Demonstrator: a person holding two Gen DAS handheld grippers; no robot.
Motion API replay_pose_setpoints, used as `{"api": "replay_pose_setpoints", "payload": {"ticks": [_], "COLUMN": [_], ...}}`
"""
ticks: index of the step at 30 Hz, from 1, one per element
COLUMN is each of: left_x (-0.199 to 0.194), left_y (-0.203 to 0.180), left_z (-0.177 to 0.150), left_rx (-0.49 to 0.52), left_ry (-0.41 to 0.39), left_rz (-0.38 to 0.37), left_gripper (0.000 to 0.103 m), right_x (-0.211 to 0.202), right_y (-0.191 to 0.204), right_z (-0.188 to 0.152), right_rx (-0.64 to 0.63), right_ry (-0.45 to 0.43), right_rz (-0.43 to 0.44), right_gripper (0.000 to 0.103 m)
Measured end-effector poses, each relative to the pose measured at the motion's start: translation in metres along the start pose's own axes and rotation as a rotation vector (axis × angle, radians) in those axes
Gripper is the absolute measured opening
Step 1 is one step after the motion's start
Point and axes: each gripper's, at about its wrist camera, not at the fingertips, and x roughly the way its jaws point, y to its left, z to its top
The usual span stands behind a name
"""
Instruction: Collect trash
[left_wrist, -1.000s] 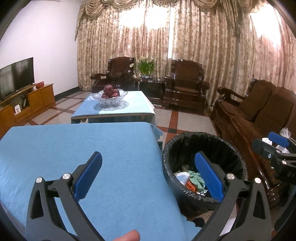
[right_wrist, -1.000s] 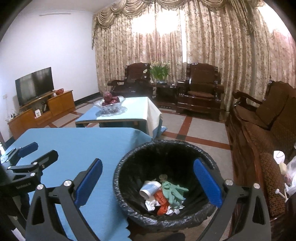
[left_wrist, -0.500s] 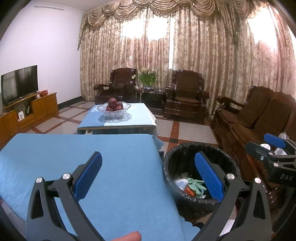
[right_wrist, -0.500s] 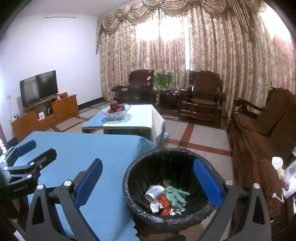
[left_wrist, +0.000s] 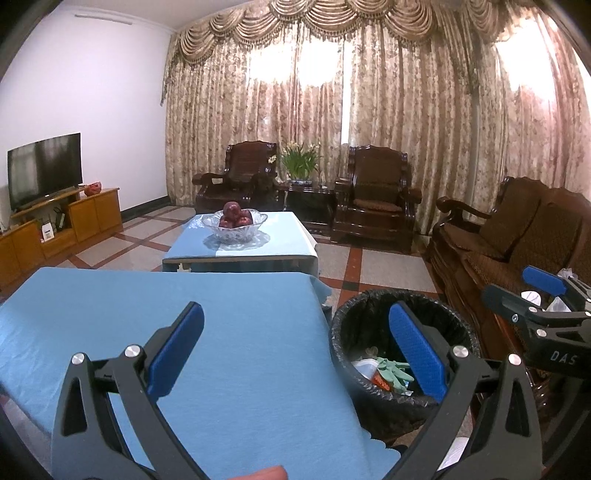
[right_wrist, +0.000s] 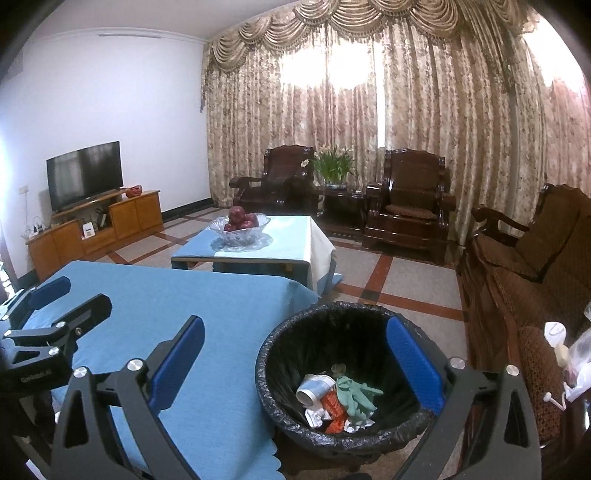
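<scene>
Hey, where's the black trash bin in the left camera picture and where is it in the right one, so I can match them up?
Left wrist view: trash bin sits lower right, partly behind the tool's right finger.
Right wrist view: trash bin sits bottom centre, its trash visible inside.
Shared landmark: the fruit bowl on the far table.

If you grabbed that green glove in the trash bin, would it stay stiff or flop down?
The green glove would probably flop: its fingers already lie limp and splayed over the other trash. It looks thin, so it is likely light for its size. Its surface may be a bit slippery, though the pictures cannot settle that. It lies loose in the trash bin, so it should lift free.
</scene>
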Motion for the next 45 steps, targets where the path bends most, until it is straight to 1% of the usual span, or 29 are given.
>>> {"api": "replay_pose_setpoints", "payload": {"ticks": [10, 26, 45], "left_x": [-0.006, -0.005, -0.005], "left_y": [0.005, 0.012, 0.012], "left_z": [0.001, 0.001, 0.001], "left_rx": [-0.002, -0.001, -0.002], "left_ry": [-0.004, 0.002, 0.001], "left_rz": [0.009, 0.015, 0.015], "left_gripper": [0.098, 0.098, 0.098], "right_x": [-0.003, -0.003, -0.001], "right_y": [0.003, 0.004, 0.004], "right_z": [0.005, 0.004, 0.003], "right_rx": [-0.013, -0.014, -0.015], "right_ry": [-0.016, -0.016, -0.016], "right_rz": [-0.004, -0.005, -0.004], "right_gripper": [0.097, 0.097, 0.097]}}
